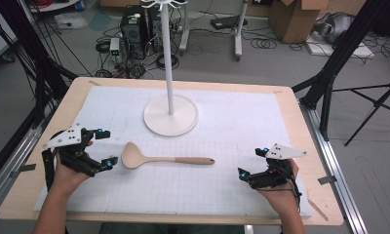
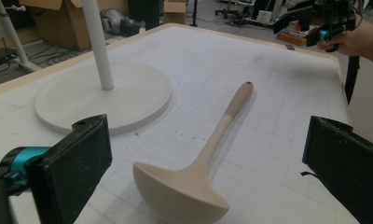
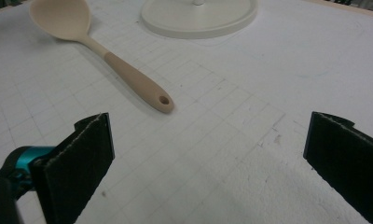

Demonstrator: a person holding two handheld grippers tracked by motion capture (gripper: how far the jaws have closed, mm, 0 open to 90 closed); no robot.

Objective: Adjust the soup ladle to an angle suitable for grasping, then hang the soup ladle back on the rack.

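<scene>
White gridded matting (image 1: 232, 126) is spread over the table, with a round stand base (image 1: 171, 116) set beyond both claws. A beige ladle (image 1: 154, 158) is laid flat between them, its bowl just before the left gripper (image 1: 101, 148), whose jaws are spread wide and empty. The right gripper (image 1: 251, 165), likewise wide open and empty, is held near the handle end without touching it.

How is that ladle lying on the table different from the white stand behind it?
The ladle lies flat on the gridded mat, while the stand rises upright from its round base. The ladle is beige, with a darker handle end; the stand is plain white. The ladle is short and sits between the open left gripper and right gripper; the stand is far taller, its pole running up out of the high view. Both rest on the mat, touched by neither gripper.
</scene>
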